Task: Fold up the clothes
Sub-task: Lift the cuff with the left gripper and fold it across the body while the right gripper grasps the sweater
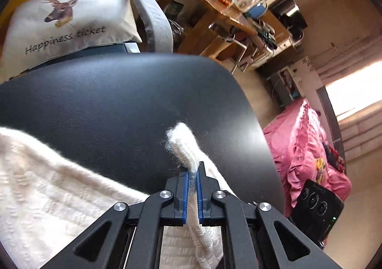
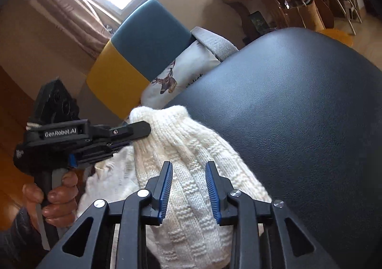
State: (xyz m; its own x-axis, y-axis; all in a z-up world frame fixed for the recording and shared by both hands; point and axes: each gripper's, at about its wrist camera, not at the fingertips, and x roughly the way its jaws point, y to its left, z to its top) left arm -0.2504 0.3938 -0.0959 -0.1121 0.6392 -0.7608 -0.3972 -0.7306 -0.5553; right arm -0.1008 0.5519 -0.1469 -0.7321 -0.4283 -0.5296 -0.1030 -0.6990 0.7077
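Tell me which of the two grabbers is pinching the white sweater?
The left gripper: its blue pads are shut on a fold of the white sweater. The right gripper hangs open above the knit, with a gap between its fingers.

A cream-white sweater (image 2: 191,173) is showing a knitted pattern of ribs and small blocks, lying on a black, leather-grained table (image 1: 124,99). Both the left gripper (image 1: 193,188) and the right gripper (image 2: 188,188) are showing black bodies with blue finger pads (image 2: 166,188). At the far left, a white cushion (image 1: 69,21) is displaying a brown deer head and dark lettering, leaning on a chair (image 2: 140,54) coloured teal and mustard yellow. At the right, a pink bedspread (image 1: 303,147) is shining.
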